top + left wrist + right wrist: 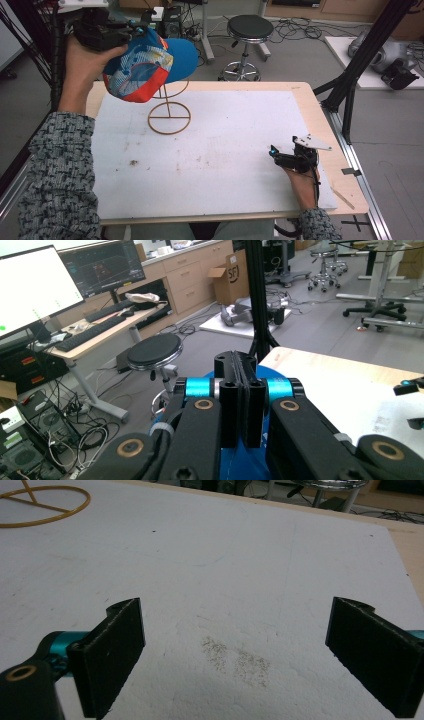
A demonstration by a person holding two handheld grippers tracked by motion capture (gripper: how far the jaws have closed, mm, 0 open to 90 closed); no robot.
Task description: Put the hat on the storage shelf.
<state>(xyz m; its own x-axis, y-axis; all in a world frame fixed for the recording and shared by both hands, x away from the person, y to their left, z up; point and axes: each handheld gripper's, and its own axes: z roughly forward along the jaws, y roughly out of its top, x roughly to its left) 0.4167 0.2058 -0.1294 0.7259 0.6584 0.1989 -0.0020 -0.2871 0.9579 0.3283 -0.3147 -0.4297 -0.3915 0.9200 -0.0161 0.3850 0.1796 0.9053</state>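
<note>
While the left gripper (pixel 131 31) hangs raised above the table's far left corner, its jaws are pressed together on the blue cap (pixel 145 65), which hangs in the air over the wire stand (pixel 169 118). Near the table's (pixel 310 107) right front edge, the right gripper (pixel 278 153) rests low over the white board (pixel 225 145), jaws spread wide with nothing between them

You get even, soft room light from overhead, with only faint shadows on the white bench (pixel 225 150). All three views are slightly soft and grainy. A bright monitor (pixel 35 287) washes out in the left gripper view.
</note>
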